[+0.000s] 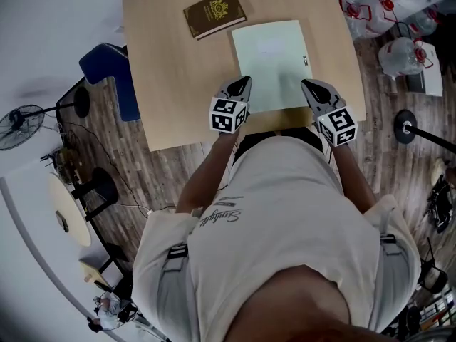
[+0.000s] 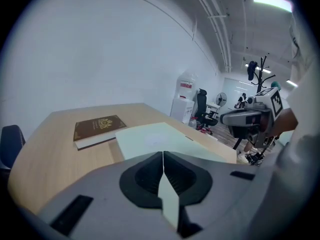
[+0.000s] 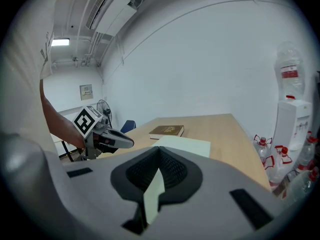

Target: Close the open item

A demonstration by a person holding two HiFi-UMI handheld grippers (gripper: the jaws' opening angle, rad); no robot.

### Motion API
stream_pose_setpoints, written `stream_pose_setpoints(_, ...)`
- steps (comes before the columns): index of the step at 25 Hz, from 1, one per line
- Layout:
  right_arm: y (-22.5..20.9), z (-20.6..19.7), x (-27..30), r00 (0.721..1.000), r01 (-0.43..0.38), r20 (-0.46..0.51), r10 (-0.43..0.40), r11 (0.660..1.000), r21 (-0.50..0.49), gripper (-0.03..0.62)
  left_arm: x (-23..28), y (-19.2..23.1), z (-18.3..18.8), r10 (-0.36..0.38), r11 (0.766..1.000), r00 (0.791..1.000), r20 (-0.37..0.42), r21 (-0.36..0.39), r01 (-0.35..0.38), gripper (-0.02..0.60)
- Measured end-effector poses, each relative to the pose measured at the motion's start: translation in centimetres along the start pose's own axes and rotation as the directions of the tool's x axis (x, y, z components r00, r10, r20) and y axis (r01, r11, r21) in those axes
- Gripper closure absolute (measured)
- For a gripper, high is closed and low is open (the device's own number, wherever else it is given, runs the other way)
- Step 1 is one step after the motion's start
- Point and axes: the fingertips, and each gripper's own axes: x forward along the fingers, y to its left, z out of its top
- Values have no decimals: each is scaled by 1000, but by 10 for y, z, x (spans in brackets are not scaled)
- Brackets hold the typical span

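Head view: the flat rectangular pale green book (image 1: 274,63) lies on the light wooden table (image 1: 164,84) at the near edge. It reads as one shut slab, with no page or cover raised. The closed dark brown hardcover book with a gold emblem (image 1: 215,13) sits apart from it toward the far left corner. Nothing in view stands open, so the closing looks done and probably only pulling back is left. The left gripper (image 1: 244,83) is at the pale green book's near left corner and the right gripper (image 1: 308,85) at its near right. Both tips are over the cover; contact can't be told. The table's near edge is right under the grippers, with the person's body close behind. A blue chair (image 1: 114,70) stands off the left edge and clear water bottles (image 1: 402,52) off the right.

Left gripper view: the left gripper (image 2: 163,156) has its jaws pressed together, nothing clamped that shows. The pale green book (image 2: 155,136) is flat just ahead, the brown book (image 2: 97,129) beyond it on the left, bare table (image 2: 45,154) to the left. The right gripper (image 2: 245,119) hangs near on the right.

Right gripper view: the right gripper (image 3: 159,151) also has its jaws together and empty. The pale green book (image 3: 187,145) lies flat ahead, with open table (image 3: 225,134) on the right up to the edge. The left gripper (image 3: 127,142) is near on the left
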Motion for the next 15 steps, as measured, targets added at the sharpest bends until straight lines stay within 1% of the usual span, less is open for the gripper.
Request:
stream_pose_setpoints(3, 5, 11, 14, 1000, 0, 9, 0, 1000, -9, 600, -11, 13, -1, 12, 1000, 1000, 16, -14, -12, 566)
stream_pose_setpoints(5, 11, 27, 25, 999, -2, 35, 3, 1000, -13, 599, -18, 23, -4, 13, 999, 1000, 16, -42, -13, 566)
stream_pose_setpoints(7, 17, 43, 31, 998, -11, 67, 13, 1000, -28, 599, -24, 29, -3, 12, 999, 1000, 26, -53, -10, 566)
stream_pose_setpoints(10, 15, 45, 37, 998, -3, 66, 6, 999, -41, 600, -28, 31, 10, 4, 997, 997, 76, -72, 1, 566)
stream_pose_setpoints(12, 10, 37, 40, 999, 15, 46, -15, 1000, -12, 600, -30, 33, 22, 2, 995, 993, 116, -95, 9, 566)
stream_pose_setpoints(13, 9, 37, 40, 999, 20, 45, -20, 1000, 0, 600, -31, 34, 30, -1, 995, 991, 137, -95, 14, 566)
stream_pose_setpoints(15, 11, 41, 43, 998, 23, 55, -23, 1000, -3, 600, -35, 37, 46, -5, 997, 984, 178, -72, 18, 566)
